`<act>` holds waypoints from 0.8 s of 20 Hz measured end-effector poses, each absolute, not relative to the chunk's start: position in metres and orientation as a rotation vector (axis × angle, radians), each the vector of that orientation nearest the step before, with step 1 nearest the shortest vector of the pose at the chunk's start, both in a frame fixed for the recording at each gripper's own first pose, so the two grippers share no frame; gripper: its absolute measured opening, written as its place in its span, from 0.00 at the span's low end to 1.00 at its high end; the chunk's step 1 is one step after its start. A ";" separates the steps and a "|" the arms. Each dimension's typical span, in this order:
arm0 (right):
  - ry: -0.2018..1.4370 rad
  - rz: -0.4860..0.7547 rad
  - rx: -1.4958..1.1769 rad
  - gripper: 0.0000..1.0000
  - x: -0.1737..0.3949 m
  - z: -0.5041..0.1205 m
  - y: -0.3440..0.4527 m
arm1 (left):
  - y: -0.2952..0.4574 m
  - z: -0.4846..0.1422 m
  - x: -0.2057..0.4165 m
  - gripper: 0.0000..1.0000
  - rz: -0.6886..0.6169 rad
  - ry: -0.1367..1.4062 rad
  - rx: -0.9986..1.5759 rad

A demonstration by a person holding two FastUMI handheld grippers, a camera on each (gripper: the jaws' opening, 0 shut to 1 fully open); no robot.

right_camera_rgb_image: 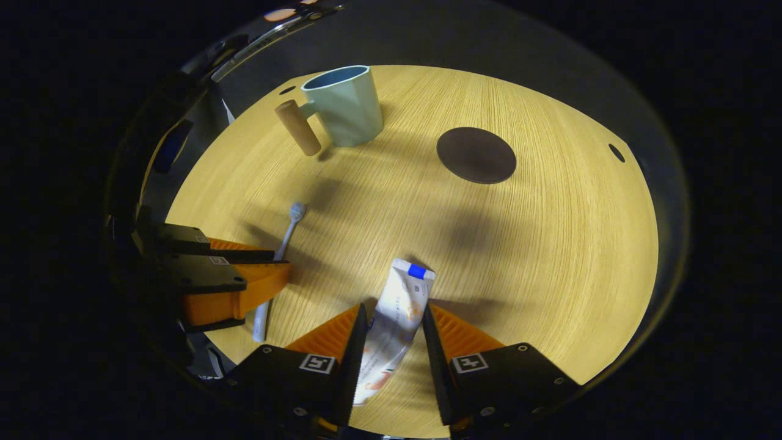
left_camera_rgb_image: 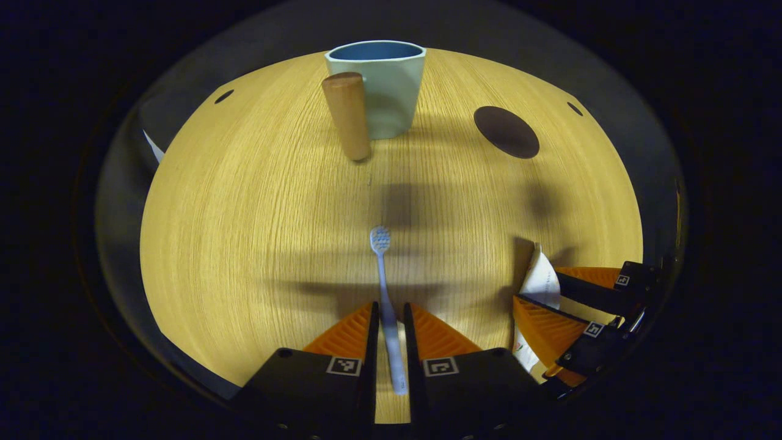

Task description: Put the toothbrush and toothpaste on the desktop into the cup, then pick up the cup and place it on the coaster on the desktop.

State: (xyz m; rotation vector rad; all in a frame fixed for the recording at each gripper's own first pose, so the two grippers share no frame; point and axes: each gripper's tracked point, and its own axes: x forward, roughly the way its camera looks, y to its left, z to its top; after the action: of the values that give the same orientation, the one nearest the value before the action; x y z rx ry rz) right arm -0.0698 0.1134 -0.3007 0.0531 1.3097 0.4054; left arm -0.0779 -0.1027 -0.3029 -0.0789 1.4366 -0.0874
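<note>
A pale blue toothbrush (left_camera_rgb_image: pixel 385 293) lies on the wooden desktop (left_camera_rgb_image: pixel 256 232), its head pointing toward the cup. My left gripper (left_camera_rgb_image: pixel 389 311) straddles its handle with the jaws narrowly apart; a slit remains beside the handle. The white toothpaste tube (right_camera_rgb_image: pixel 400 305) sits between the fingers of my right gripper (right_camera_rgb_image: pixel 394 315), and both fingers touch its sides. The pale green cup (left_camera_rgb_image: pixel 385 85) with a wooden handle (left_camera_rgb_image: pixel 347 115) stands upright at the far side. A dark round coaster (left_camera_rgb_image: pixel 506 131) lies to its right. In the right gripper view I see the cup (right_camera_rgb_image: pixel 345 104) and coaster (right_camera_rgb_image: pixel 476 154) too.
The round desktop has small dark holes near its rim (left_camera_rgb_image: pixel 223 96). The two grippers work side by side at the near edge; the right gripper (left_camera_rgb_image: pixel 568 302) is close on the right in the left gripper view. Bare wood stretches between the grippers and the cup.
</note>
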 end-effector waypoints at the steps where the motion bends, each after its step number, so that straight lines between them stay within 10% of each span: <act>1: 1.307 0.398 0.063 0.42 -0.069 -0.303 0.116 | -0.105 -0.304 -0.073 0.18 -0.099 1.418 -0.081; 3: 1.287 0.400 0.079 0.19 -0.066 -0.303 0.116 | -0.107 -0.306 -0.071 0.10 -0.110 1.405 -0.123; 16: 1.154 0.480 0.046 0.07 -0.067 -0.292 0.123 | -0.122 -0.314 -0.046 0.06 -0.182 1.258 -0.154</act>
State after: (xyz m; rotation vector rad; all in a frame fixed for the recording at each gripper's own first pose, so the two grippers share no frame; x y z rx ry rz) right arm -0.0668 0.1230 -0.2915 0.0462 1.1543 0.4801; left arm -0.0461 -0.1220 -0.3143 -0.1541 1.2583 -0.1817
